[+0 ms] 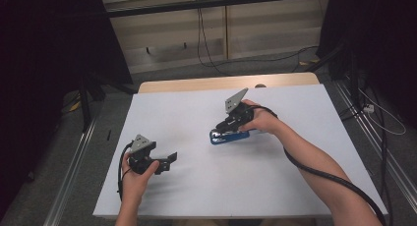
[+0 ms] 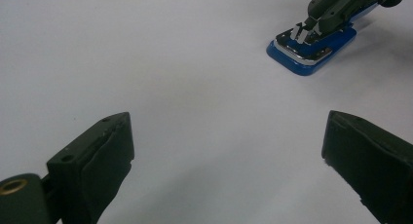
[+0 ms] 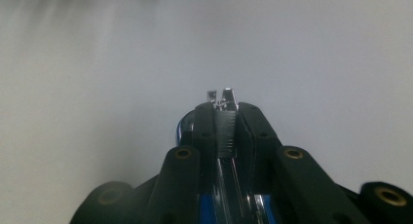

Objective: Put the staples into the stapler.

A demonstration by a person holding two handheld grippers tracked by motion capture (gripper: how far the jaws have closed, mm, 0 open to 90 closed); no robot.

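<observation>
Room around the white-covered table

A wooden table [image 1: 226, 81] under a white sheet [image 1: 196, 113] is seen at centre. At 12 o'clock, pale wood wall panels [image 1: 255, 24] are crossed by a dark rail [image 1: 216, 4] and hung with black cables [image 1: 201, 34]. Grey carpet [image 1: 162, 73] is laid around (dimly lit), and black curtains [image 1: 44, 64] are hung at 9 and 3 o'clock.

A lab or recording studio, not a home. A white-topped table [image 1: 196, 196] stands on grey carpet [image 1: 162, 76] between black curtains [image 1: 44, 64]. Metal rails [image 1: 74, 162] run along the floor at both side edges, and loose cables [image 1: 206, 44] trail past pale wall panels [image 1: 275, 24].
</observation>
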